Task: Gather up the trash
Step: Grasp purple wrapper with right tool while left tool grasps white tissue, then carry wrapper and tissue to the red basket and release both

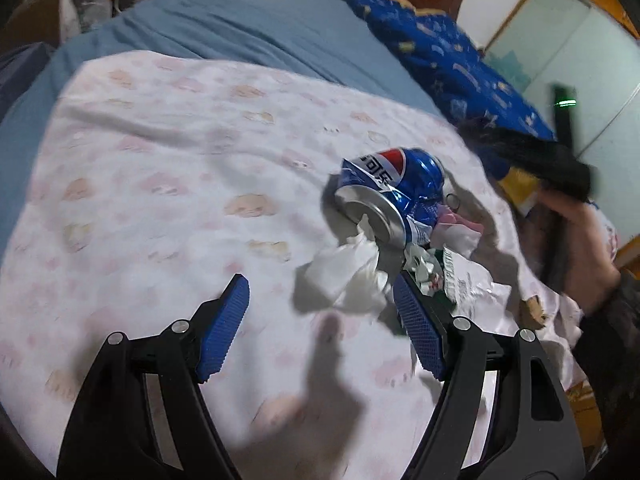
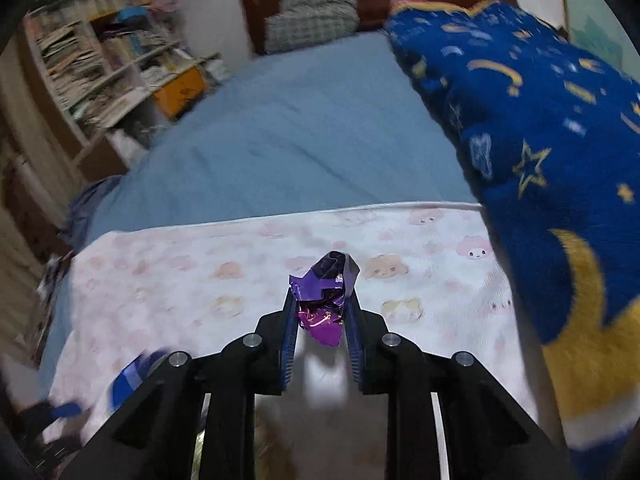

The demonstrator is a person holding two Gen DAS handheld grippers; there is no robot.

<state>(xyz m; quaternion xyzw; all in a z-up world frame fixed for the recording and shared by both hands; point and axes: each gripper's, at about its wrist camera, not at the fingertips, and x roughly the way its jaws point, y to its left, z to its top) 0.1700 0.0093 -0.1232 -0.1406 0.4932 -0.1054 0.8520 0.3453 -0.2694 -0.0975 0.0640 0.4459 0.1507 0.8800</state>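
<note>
right gripper [image 2: 321, 312] clamped on a crumpled purple wrapper [image 2: 325, 304], held clear above the pink cloth [image 2: 420, 240] on the bed. left gripper [image 1: 320, 324] jaws wide apart, empty, low over the same cloth. remaining pile sits just ahead of its right finger: crushed blue can [image 1: 394, 192], white tissue [image 1: 348, 276] touching the can's mouth, printed wrapper [image 1: 468, 280] beside it. step in hand, by my reading: carrying one piece off. next: left gripper needs to shift right, straddle the tissue, then close.

The white wrapper [image 1: 472, 280] lies partly hidden behind the left gripper's [image 1: 320, 320] jaws.
</note>
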